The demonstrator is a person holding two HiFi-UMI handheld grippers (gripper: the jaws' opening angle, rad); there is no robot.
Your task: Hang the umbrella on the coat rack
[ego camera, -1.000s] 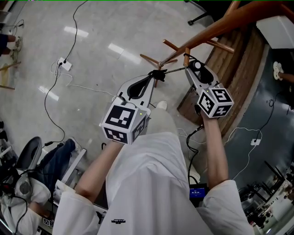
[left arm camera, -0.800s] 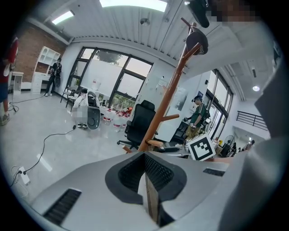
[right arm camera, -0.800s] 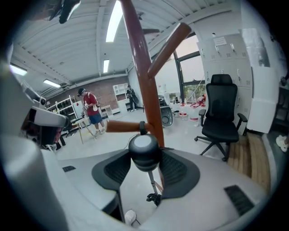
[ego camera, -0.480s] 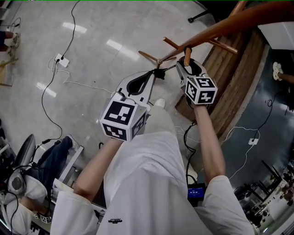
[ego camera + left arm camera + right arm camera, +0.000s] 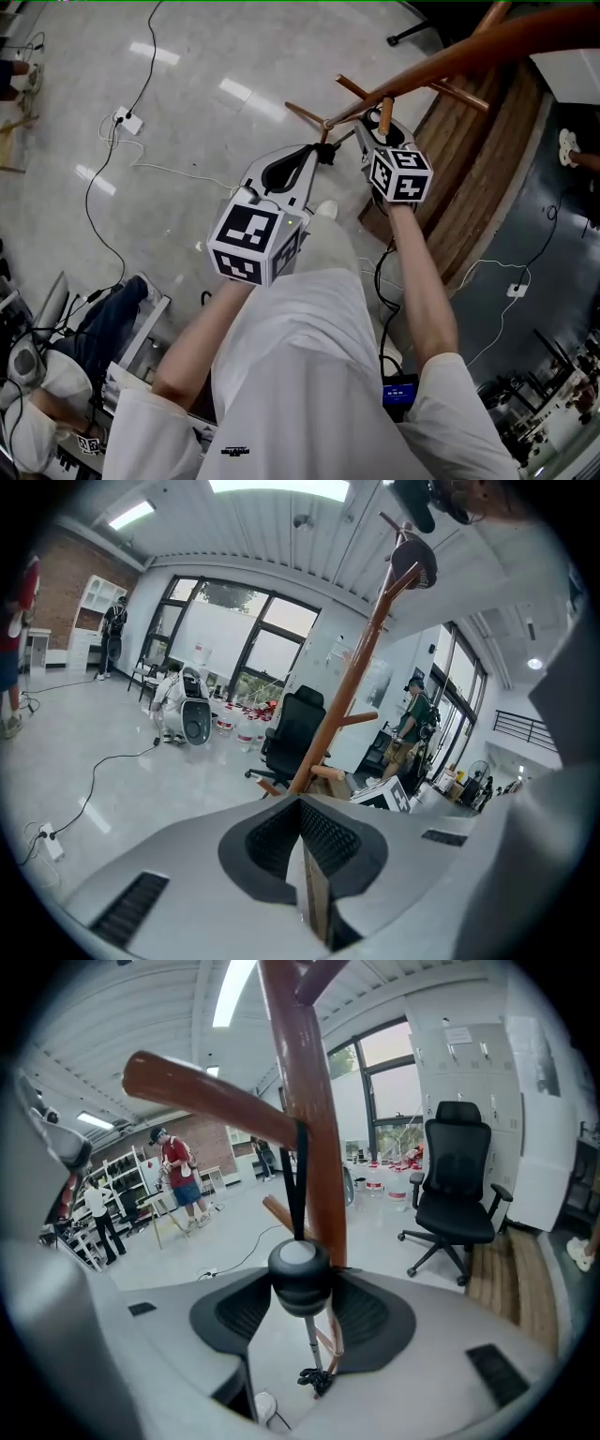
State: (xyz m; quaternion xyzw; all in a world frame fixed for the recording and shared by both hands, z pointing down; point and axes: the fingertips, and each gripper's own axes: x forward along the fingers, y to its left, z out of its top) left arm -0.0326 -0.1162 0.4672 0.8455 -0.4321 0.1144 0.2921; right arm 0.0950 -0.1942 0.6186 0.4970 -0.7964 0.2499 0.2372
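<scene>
The brown wooden coat rack [image 5: 469, 52] leans across the top right of the head view, and its pole [image 5: 314, 1101] fills the right gripper view. The umbrella's round black handle [image 5: 298, 1265] sits between the jaws of my right gripper [image 5: 300, 1290], which is shut on it. Its black strap [image 5: 298, 1180] runs up to where a peg [image 5: 206, 1091] meets the pole. A thin shaft [image 5: 311, 1340] leads down to a black end [image 5: 325, 150]. That end lies at the tips of my left gripper [image 5: 317, 157], whose jaws are shut. Whether they pinch it is hidden.
Cables [image 5: 141, 84] and a power strip [image 5: 131, 129] lie on the pale floor at left. A wooden platform [image 5: 487, 159] carries the rack's base. A black office chair [image 5: 459, 1194] stands to the right. People stand far off [image 5: 178, 1171]; another person sits at lower left [image 5: 47, 394].
My right gripper, with the handle in it, has moved up-left in the head view, closer to the rack's pegs. The left gripper has kept its place.
</scene>
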